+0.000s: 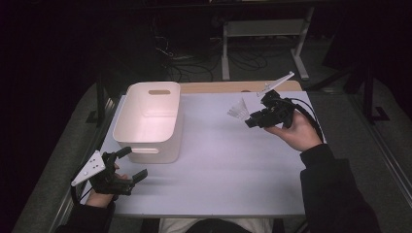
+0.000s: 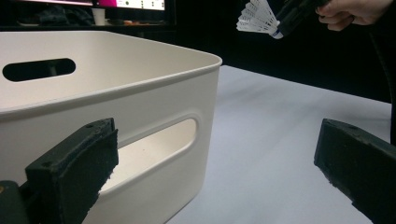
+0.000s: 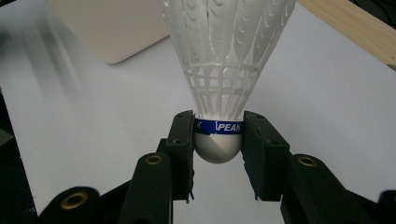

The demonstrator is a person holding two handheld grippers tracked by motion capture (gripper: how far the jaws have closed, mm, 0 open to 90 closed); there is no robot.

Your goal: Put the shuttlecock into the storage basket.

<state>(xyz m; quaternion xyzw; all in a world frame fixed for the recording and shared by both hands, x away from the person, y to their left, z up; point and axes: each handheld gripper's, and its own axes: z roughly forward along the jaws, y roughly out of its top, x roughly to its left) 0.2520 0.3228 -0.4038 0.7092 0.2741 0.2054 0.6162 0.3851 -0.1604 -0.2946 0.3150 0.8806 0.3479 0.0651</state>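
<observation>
Right gripper (image 1: 248,118) clamped on a white shuttlecock (image 1: 238,110), held above the white table (image 1: 233,165).

Right gripper view: both pads pinch the shuttlecock's round cork base at its blue band, plastic skirt fanning toward the top of frame. High view: shuttlecock sits right of centre, well apart from the empty white storage bin (image 1: 148,121) at centre-left. Left gripper (image 1: 130,164) rests at lower left, just beside the bin's near wall, jaws wide apart with nothing between them; left gripper view shows the bin's handle slot (image 2: 154,144) between its pads.
</observation>
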